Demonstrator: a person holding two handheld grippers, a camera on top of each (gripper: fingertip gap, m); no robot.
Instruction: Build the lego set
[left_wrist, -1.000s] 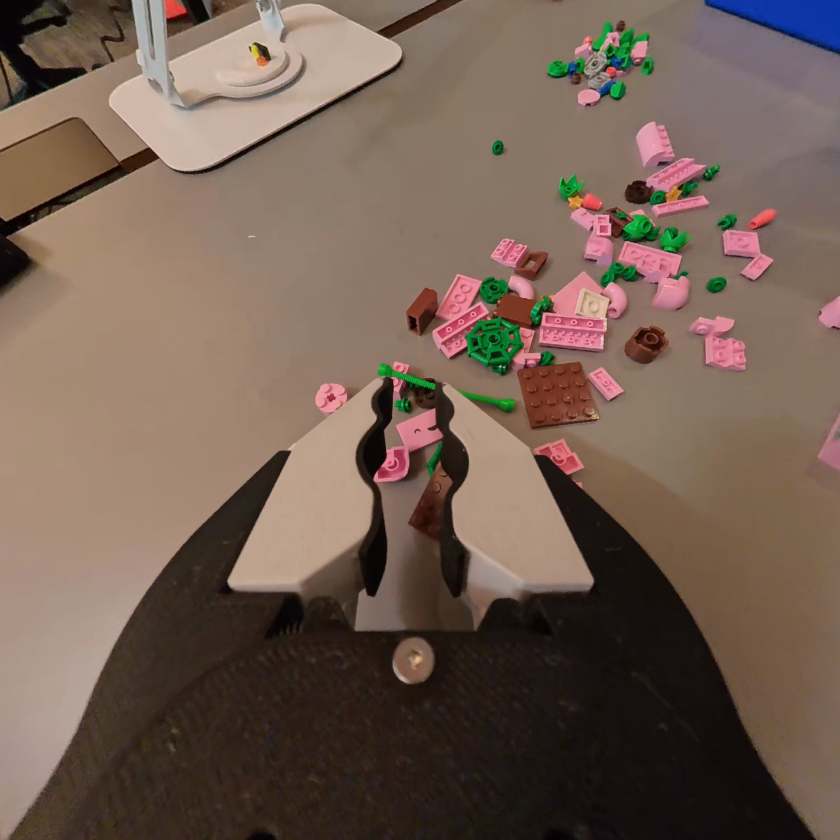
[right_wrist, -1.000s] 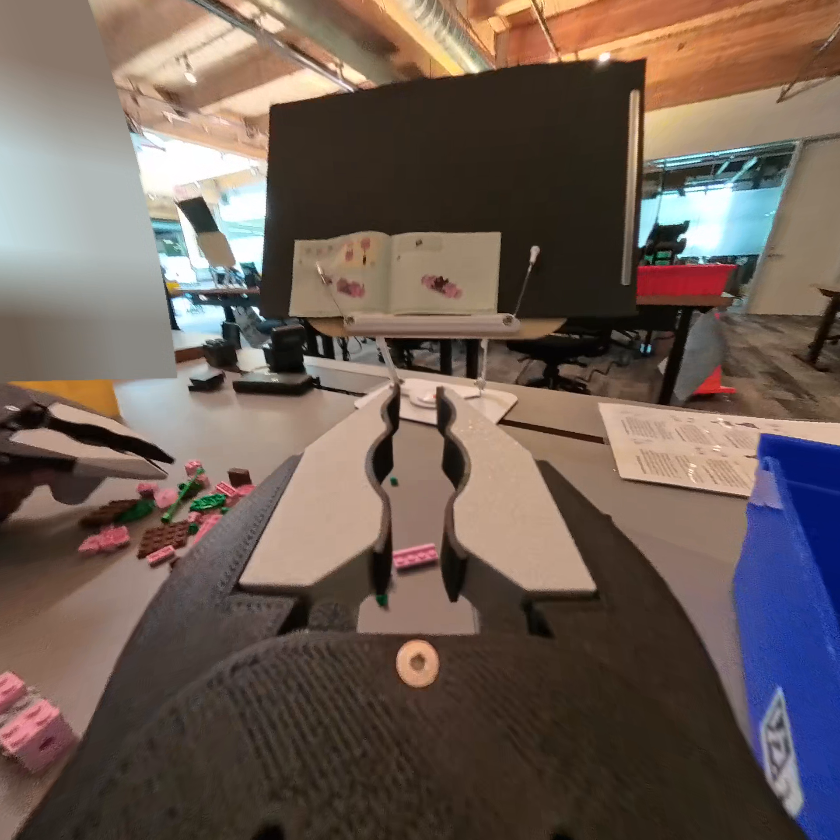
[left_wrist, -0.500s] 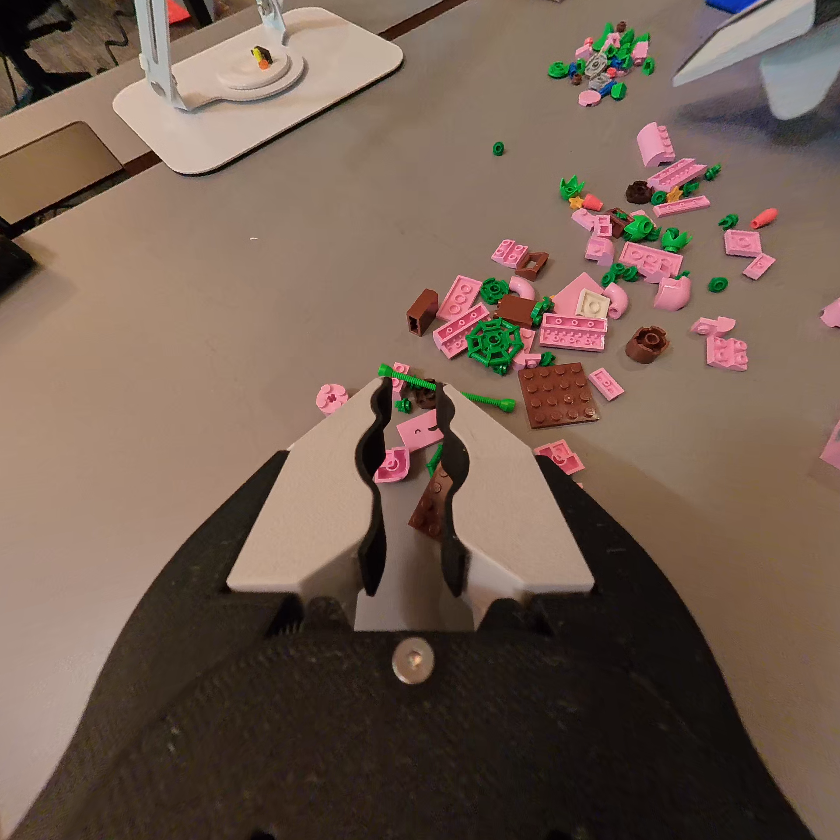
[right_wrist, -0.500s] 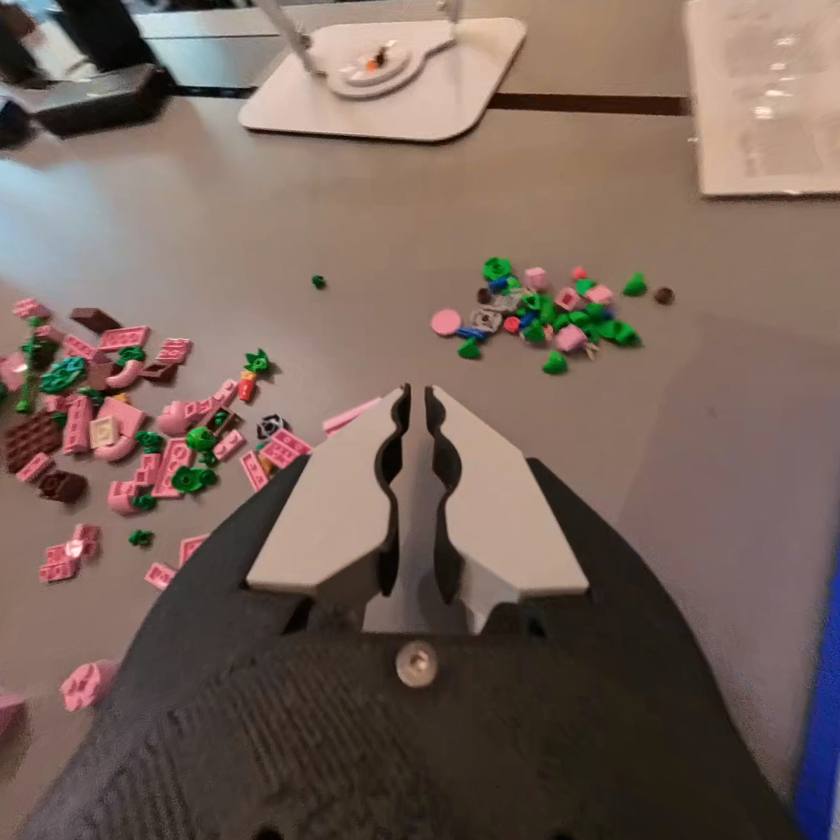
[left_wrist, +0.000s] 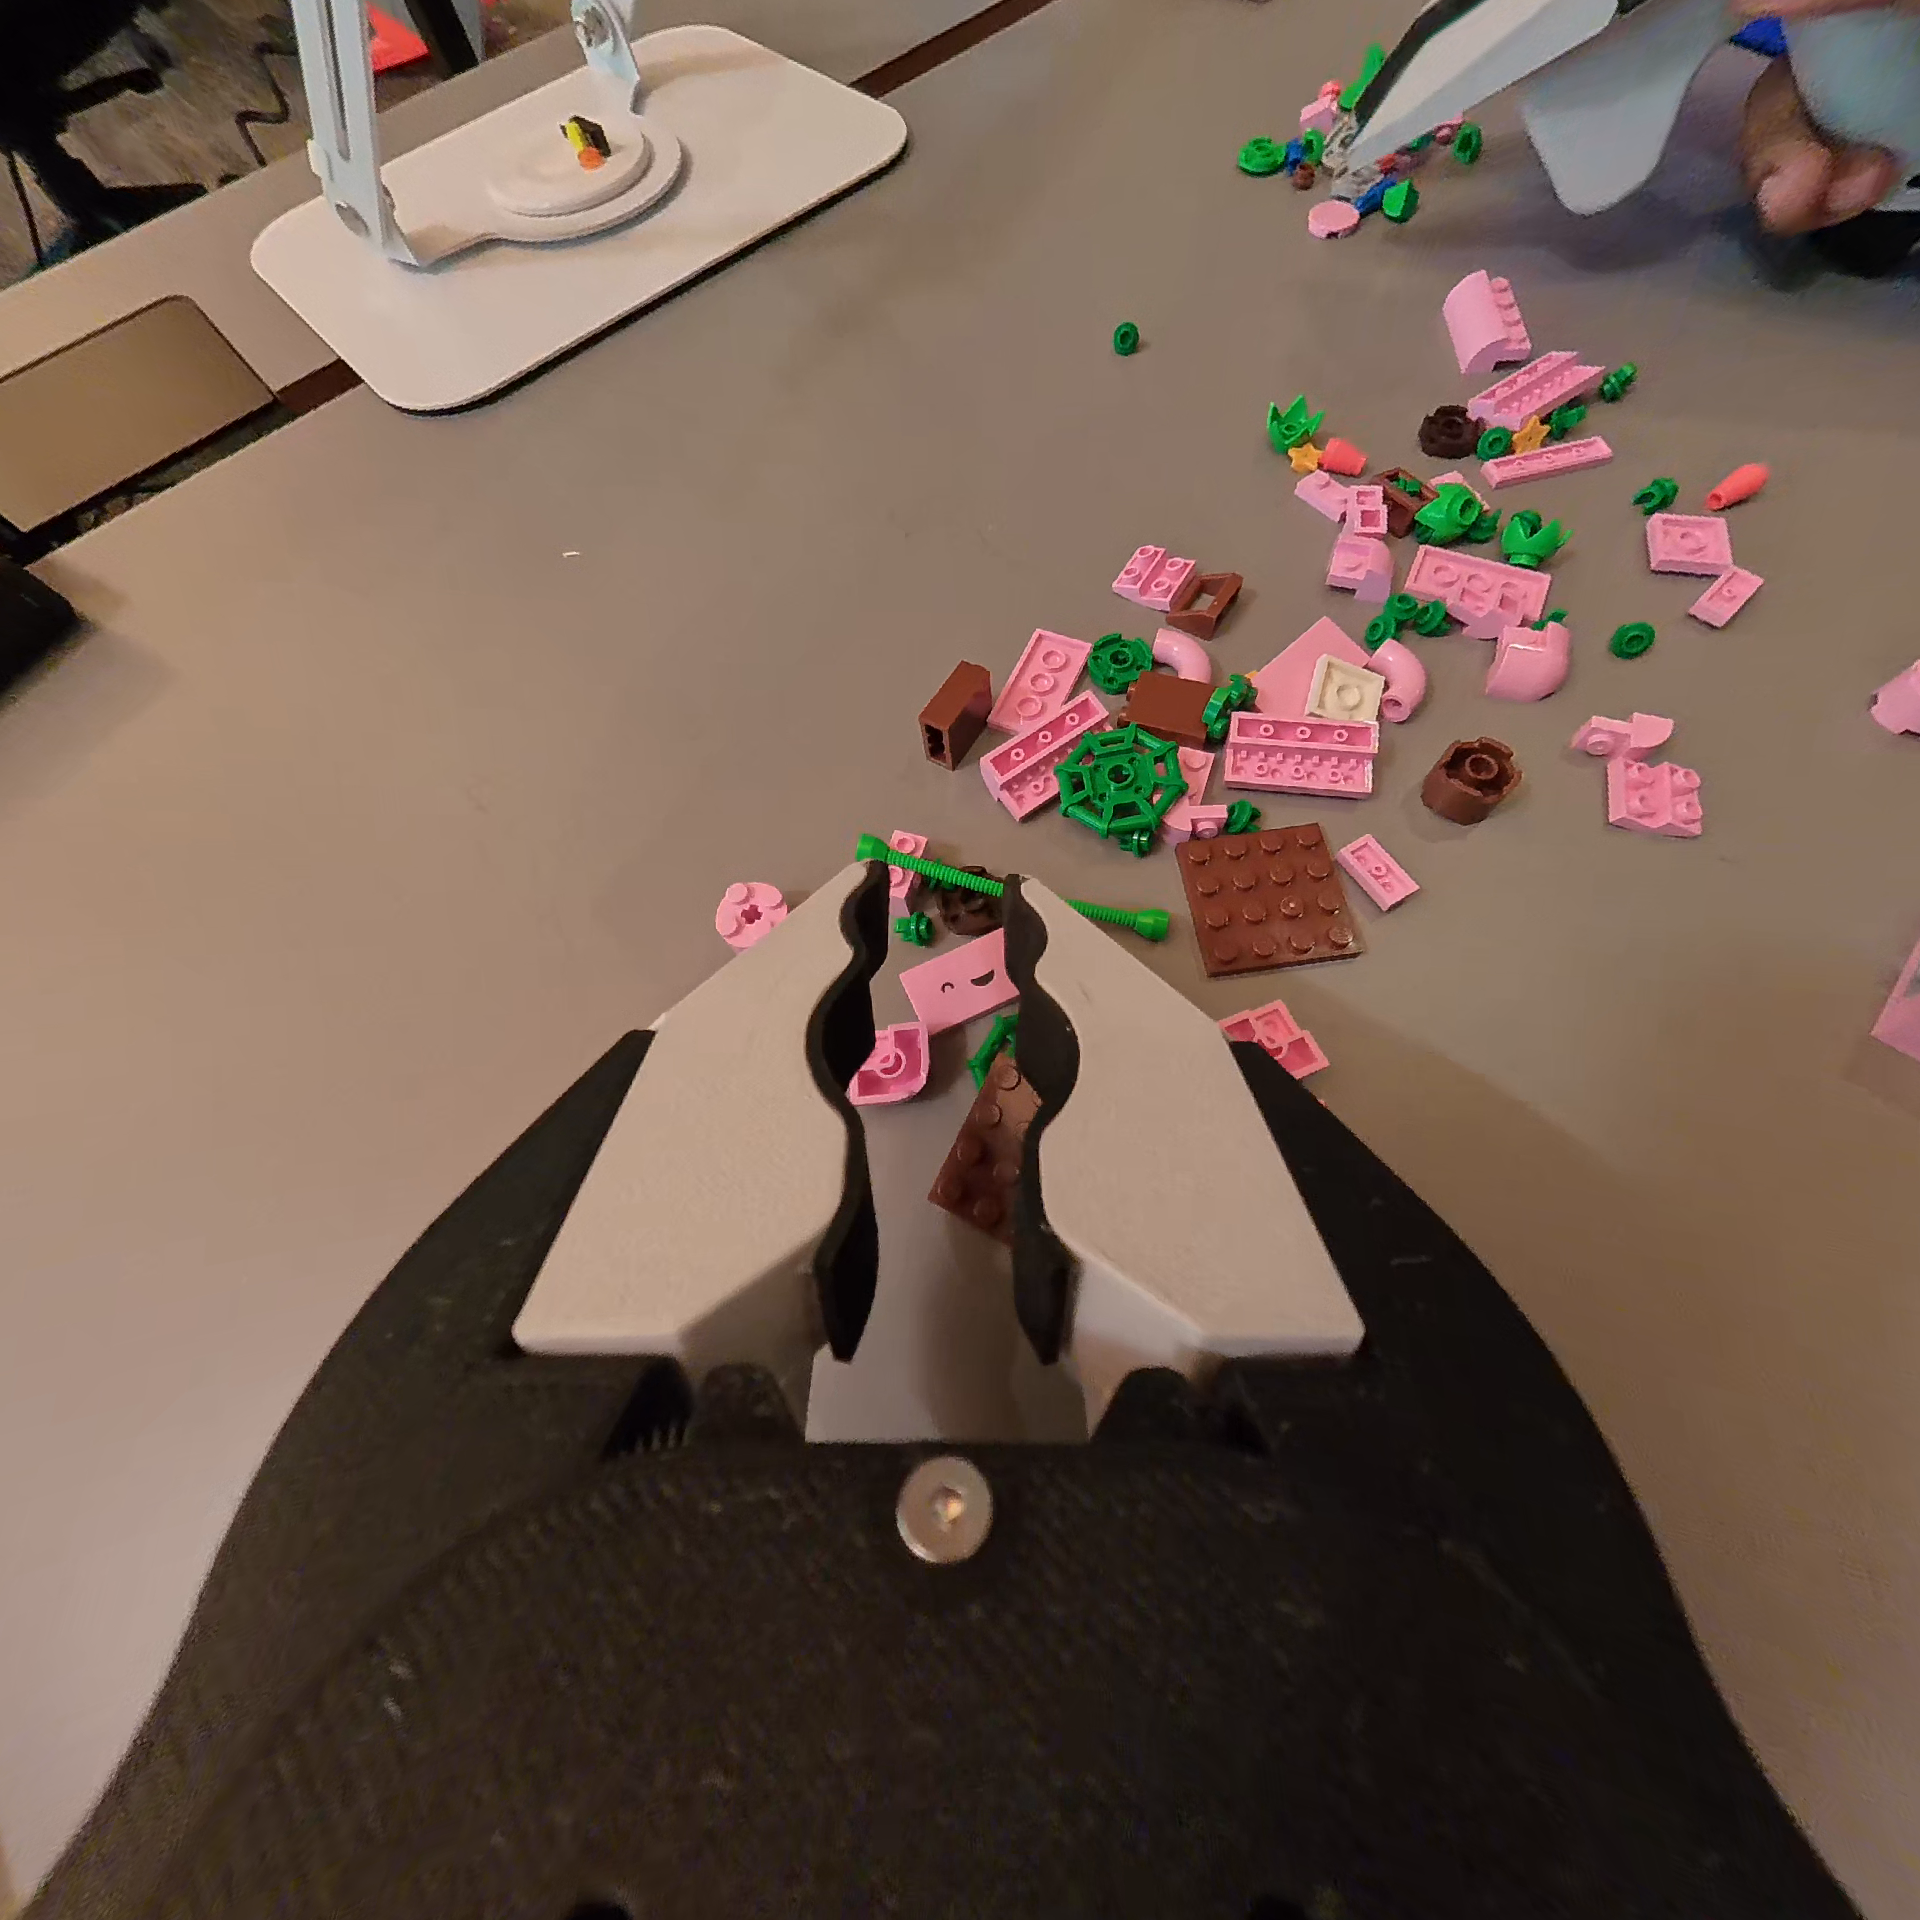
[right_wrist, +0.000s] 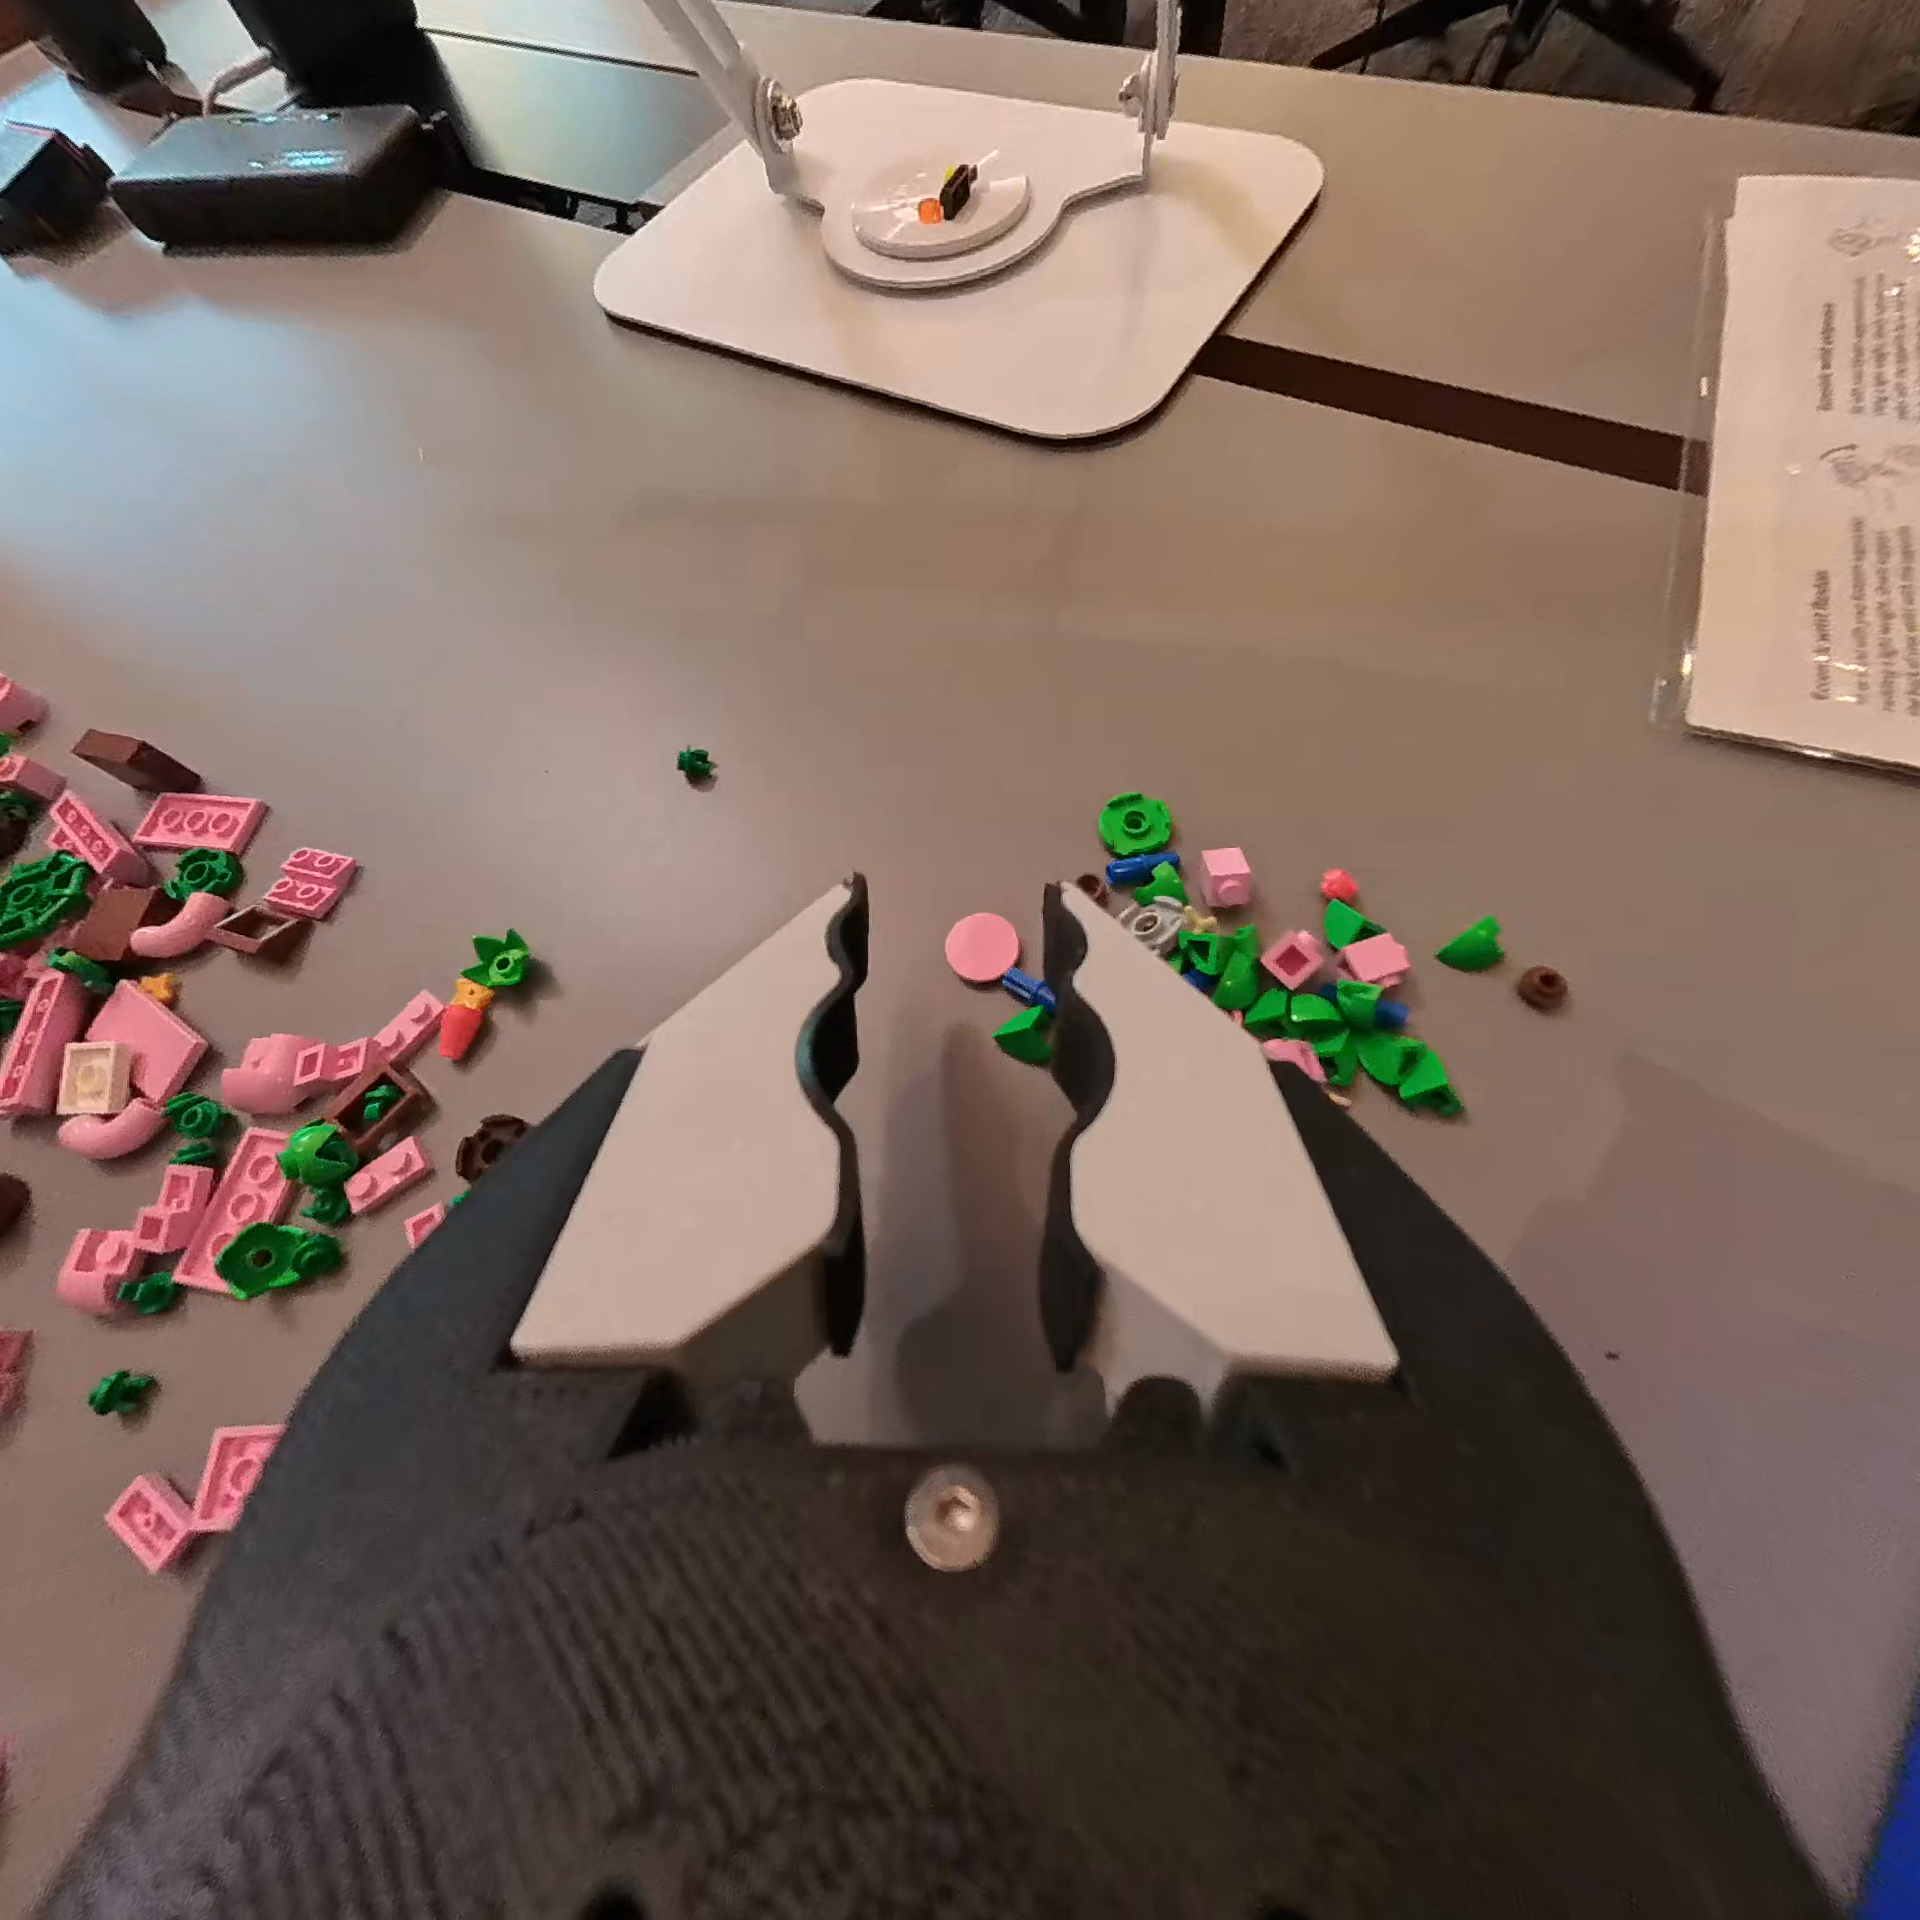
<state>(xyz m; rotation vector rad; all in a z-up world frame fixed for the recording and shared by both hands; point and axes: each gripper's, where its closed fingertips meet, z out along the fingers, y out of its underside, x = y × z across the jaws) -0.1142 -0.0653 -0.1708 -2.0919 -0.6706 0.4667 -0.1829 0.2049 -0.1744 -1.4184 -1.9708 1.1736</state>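
Left gripper (left_wrist: 940, 894) parted a little, gripping nothing, above a pink face tile (left_wrist: 958, 981) and brown plate (left_wrist: 987, 1148) | right gripper (right_wrist: 954, 902) wider apart, empty, poised by a round pink tile (right_wrist: 982, 947) | lego pieces (left_wrist: 1299, 748) scattered across the grey table (left_wrist: 520, 675)

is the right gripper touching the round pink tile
Apart: the right wrist view shows the right gripper open, bare table either side of the round pink tile.
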